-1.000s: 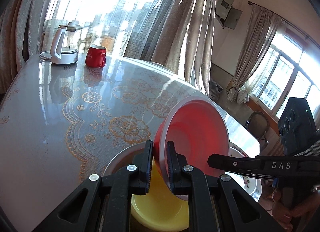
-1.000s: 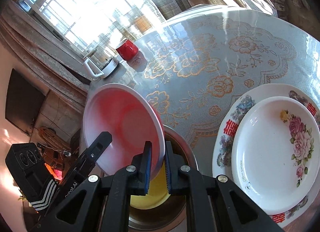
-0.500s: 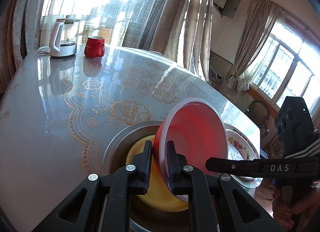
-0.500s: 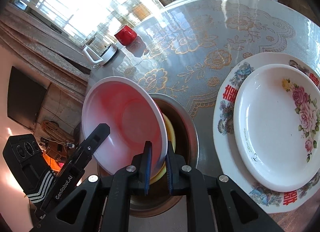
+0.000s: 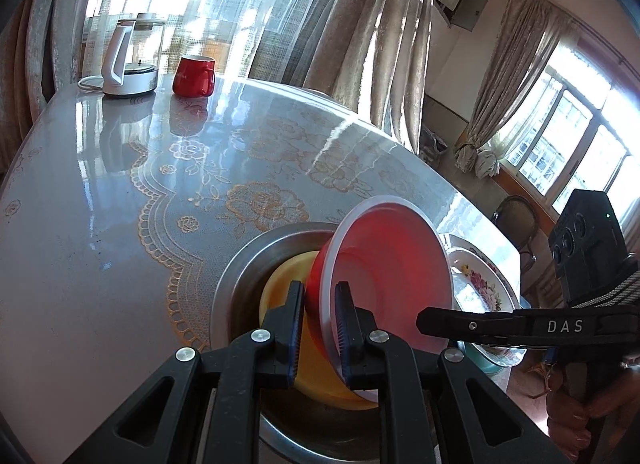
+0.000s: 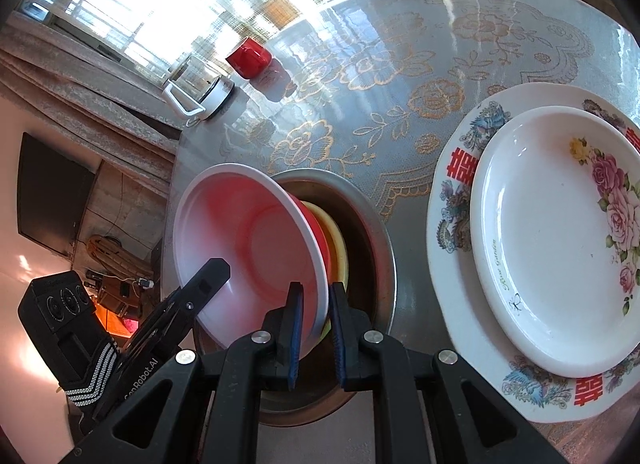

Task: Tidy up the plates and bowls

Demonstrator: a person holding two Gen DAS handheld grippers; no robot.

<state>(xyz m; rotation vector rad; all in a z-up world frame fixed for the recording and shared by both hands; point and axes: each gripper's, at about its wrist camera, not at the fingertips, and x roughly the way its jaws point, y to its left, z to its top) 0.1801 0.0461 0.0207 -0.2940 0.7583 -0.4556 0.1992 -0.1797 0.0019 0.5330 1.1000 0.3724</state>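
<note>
A red bowl with a white rim [image 5: 392, 264] is held tilted on edge by both grippers, one on each side of its rim. My left gripper [image 5: 318, 328] is shut on the rim nearest it. My right gripper [image 6: 314, 328] is shut on the opposite rim of the red bowl [image 6: 256, 244]. Its lower edge sits in a yellow bowl [image 5: 316, 360], which lies inside a steel bowl [image 5: 240, 264]. The yellow bowl [image 6: 338, 240] and the steel bowl [image 6: 376, 223] also show in the right wrist view. A white rose plate [image 6: 560, 232] lies on a larger patterned plate [image 6: 452, 199].
A red mug [image 5: 194, 75] and a glass kettle on a white base [image 5: 128, 59] stand at the far end of the glossy table [image 5: 80, 223]. Curtains and windows lie beyond. The stacked plates [image 5: 480, 284] sit right of the steel bowl near the table edge.
Both grippers have moved the red bowl down into the yellow bowl. The steel bowl and plates now sit further into view.
</note>
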